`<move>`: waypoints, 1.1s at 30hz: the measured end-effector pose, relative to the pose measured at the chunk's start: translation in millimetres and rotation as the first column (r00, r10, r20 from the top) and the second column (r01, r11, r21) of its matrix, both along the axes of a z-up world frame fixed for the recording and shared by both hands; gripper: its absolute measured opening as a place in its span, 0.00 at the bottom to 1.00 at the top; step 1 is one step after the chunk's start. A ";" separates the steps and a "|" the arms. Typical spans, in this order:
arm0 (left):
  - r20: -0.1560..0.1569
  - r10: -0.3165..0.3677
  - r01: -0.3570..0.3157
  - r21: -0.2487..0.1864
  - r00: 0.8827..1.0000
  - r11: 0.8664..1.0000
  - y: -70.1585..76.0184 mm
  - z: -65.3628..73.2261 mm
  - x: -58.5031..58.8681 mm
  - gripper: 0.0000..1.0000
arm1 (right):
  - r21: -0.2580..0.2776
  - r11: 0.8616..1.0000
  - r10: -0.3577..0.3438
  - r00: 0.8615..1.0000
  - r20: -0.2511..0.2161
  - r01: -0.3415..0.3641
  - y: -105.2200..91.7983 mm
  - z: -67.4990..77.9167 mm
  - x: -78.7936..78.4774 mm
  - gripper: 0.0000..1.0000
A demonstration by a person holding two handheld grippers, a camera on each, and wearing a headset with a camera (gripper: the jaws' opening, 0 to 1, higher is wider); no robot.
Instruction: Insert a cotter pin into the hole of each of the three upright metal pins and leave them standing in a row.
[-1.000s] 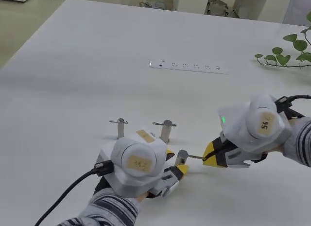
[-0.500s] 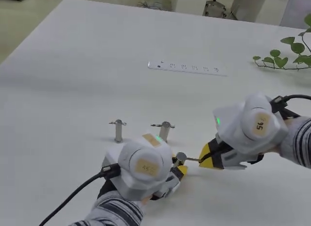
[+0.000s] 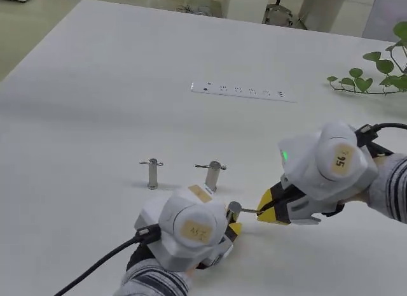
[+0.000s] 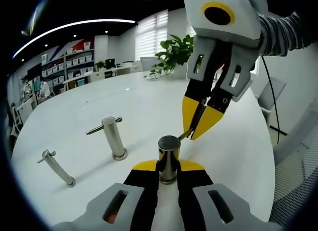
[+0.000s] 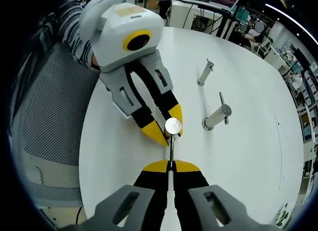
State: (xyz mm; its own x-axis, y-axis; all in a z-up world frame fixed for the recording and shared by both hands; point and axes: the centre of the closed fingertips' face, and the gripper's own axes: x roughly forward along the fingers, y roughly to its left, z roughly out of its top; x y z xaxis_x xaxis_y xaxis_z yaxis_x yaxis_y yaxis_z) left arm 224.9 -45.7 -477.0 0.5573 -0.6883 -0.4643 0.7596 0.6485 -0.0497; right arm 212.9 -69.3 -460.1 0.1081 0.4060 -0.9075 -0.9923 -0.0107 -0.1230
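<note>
— While you're bracing the near metal pin (image 4: 169, 159) upright on the worktop (image 3: 95, 105), your left claw (image 4: 169, 167) is clenching it low on the shaft, correct?
— Correct, jaws are pressing on both sides of it, near the base.
— And the right side?
— Your right claw (image 5: 170, 165) is pinching a cotter pin (image 5: 171, 149) between closed tips and pointing it straight at that pin's head.
— Is the tip sitting in the hole?
— It's touching the side of the head. Can't tell if it's going through.
— Where are the other two standing?
— The middle metal pin (image 3: 213, 175) and far-left metal pin (image 3: 152, 174) are standing upright just beyond your left claw, side by side with a gap between them. Both are carrying fitted cotters (image 3: 205, 166) crosswise near the top.
— Anything else lying around?
— A power strip (image 3: 243, 91) is lying farther back on the worktop, and a plant (image 3: 375, 73) is trailing in at the right edge.
</note>
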 end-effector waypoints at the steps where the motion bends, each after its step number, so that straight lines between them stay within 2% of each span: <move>1: 0.001 0.001 -0.001 -0.002 1.000 1.000 0.1 0.0 -0.1 0.10 | 0.006 1.000 0.000 1.000 -0.002 0.000 1.9 -0.2 -0.1 0.00; 7: 0.021 0.000 0.000 0.012 1.000 1.000 -0.6 -1.2 0.0 0.10 | 0.006 1.000 0.010 1.000 0.005 -0.011 6.3 0.2 1.1 0.00; 20: 0.004 0.012 -0.012 -0.001 1.000 1.000 -0.7 -3.2 0.6 0.10 | 0.028 1.000 -0.005 1.000 0.007 0.005 14.5 4.3 2.3 0.00; 24: -0.001 0.015 -0.015 -0.005 1.000 1.000 -0.6 -3.7 0.5 0.10 | 0.029 0.999 -0.026 1.000 0.009 0.026 11.7 8.3 2.9 0.09; 33: -0.010 0.021 -0.021 -0.009 1.000 1.000 -0.7 -4.4 0.9 0.10 | 0.064 0.994 -0.085 0.996 -0.015 0.085 4.8 14.6 3.9 0.04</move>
